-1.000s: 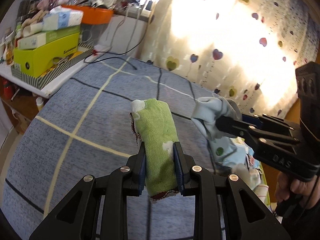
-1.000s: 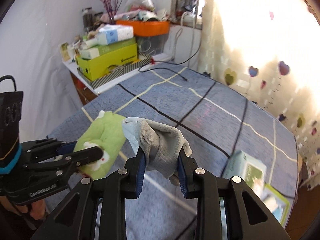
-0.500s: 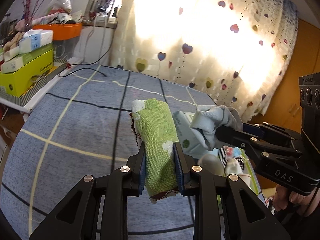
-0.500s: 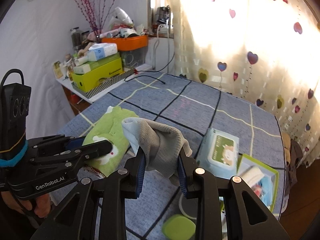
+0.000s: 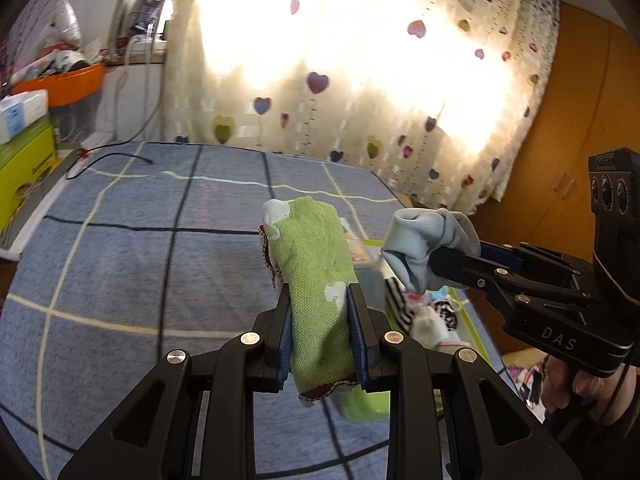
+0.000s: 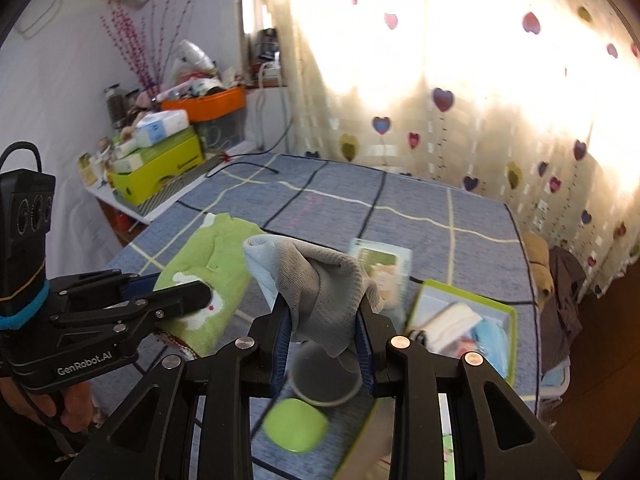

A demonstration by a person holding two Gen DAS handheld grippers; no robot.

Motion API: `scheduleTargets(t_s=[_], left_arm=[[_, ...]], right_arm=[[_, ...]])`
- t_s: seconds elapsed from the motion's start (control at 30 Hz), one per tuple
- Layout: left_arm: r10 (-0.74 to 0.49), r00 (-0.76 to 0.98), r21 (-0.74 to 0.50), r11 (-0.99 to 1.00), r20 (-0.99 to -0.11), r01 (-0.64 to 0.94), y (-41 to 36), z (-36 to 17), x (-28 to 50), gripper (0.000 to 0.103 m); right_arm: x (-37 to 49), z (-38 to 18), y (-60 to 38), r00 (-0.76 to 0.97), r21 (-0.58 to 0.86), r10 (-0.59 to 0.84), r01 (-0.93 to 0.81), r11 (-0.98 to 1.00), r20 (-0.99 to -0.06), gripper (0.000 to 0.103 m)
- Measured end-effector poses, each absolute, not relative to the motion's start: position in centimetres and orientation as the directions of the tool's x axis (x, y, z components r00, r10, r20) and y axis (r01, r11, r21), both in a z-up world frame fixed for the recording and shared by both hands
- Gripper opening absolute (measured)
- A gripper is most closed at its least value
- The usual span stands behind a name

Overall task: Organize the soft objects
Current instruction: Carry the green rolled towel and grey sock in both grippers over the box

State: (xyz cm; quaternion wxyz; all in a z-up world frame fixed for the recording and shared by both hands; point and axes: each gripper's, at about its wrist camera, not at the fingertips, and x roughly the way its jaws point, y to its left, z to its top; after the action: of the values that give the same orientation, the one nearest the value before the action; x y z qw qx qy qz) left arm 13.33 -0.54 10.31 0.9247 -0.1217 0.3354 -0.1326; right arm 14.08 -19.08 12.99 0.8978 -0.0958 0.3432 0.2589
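My left gripper (image 5: 319, 300) is shut on a folded green cloth (image 5: 316, 276) with white patches, held above the blue checked bed (image 5: 120, 264). My right gripper (image 6: 321, 312) is shut on a grey-blue sock (image 6: 316, 276). In the left wrist view the sock (image 5: 424, 240) is held just right of the cloth. In the right wrist view the cloth (image 6: 204, 272) sits left of the sock, in the left gripper (image 6: 192, 296). A green-rimmed box (image 6: 464, 320) with several soft items lies on the bed at the right.
A wet-wipes pack (image 6: 380, 268) lies on the bed beside the box. A green lid (image 6: 294, 430) and a round grey dish (image 6: 324, 380) lie below my right gripper. A cluttered side table (image 6: 160, 160) stands left. A heart-print curtain (image 6: 480, 100) hangs behind.
Both grippers have swung right across the bed with their items still held. The wipes pack, green-rimmed box, green lid and dish have come into view.
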Motion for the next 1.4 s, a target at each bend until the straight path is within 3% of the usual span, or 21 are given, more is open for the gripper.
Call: scheduleTargets(t_s=[0.7,1.17,1.33,1.4], left_arm=[[-0.406,0.667,-0.291,0.914,-0.625,0.284,-8.8,9.8,17.6,0.026],[-0.41,0.63,-0.265,0.911,-0.66,0.315,-11.7,8.6,19.8,0.026],[-0.408,0.61,-0.256,0.911,-0.679,0.324,-12.8,7.9,20.7,0.026],[-0.411,0.599,-0.255,0.908,-0.687,0.332,-13.3,7.6,21.1,0.026]], right_arm=[[18.3,11.0,-30.0,0.675,0.053,0.283,-0.34,0.939,-0.682,0.028],[22.3,3.5,-33.1,0.55,0.081,0.206,-0.244,0.967,-0.809,0.028],[23.0,1.4,-33.6,0.517,0.105,0.216,-0.235,0.966,-0.828,0.031],[23.0,1.5,-33.6,0.519,0.107,0.22,-0.239,0.965,-0.826,0.037]])
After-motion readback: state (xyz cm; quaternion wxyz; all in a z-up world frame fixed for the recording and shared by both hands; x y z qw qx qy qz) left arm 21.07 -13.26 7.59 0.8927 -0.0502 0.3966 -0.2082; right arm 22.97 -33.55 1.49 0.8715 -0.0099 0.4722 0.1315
